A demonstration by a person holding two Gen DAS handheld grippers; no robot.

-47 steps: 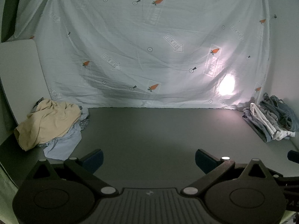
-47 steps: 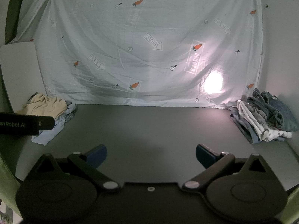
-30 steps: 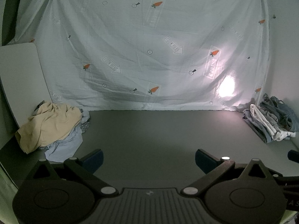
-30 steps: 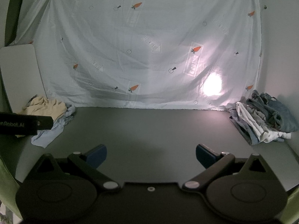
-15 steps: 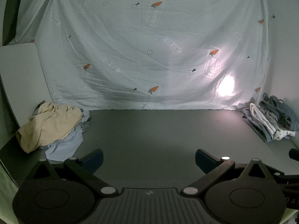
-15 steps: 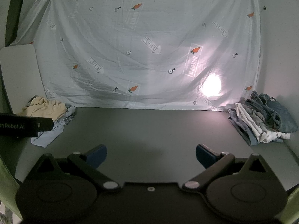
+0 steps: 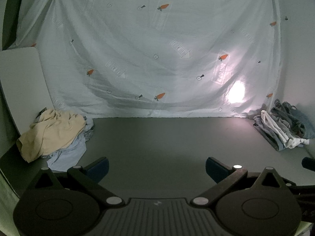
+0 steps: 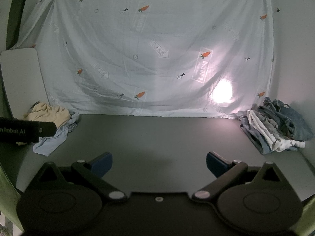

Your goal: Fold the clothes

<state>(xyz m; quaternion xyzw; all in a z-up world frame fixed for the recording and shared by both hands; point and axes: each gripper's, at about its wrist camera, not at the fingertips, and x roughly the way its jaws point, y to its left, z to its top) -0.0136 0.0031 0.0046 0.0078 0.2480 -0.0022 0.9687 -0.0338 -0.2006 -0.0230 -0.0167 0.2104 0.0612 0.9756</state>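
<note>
Left wrist view shows your left gripper (image 7: pixel 156 167) with its blue-padded fingers (image 7: pixel 98 167) spread wide, grasping nothing, hovering over the smooth dark grey tabletop (image 7: pixel 157 137). Your right gripper (image 8: pixel 159 162) is likewise released, fingers (image 8: pixel 216 162) far apart and empty. A rumpled heap of unfolded clothes (image 7: pixel 53 133), soft beige cloth over pale blue, lies at the far left of the tabletop. A layered stack of folded clothes (image 8: pixel 275 129), denim and white fabric, sits at the far right. Behind hangs a wrinkled carrot-print sheet (image 7: pixel 157 49).

Grey table (image 7: pixel 157 137) bears 2 clothes piles (image 7: pixel 53 131) (image 7: pixel 283 129).
</note>
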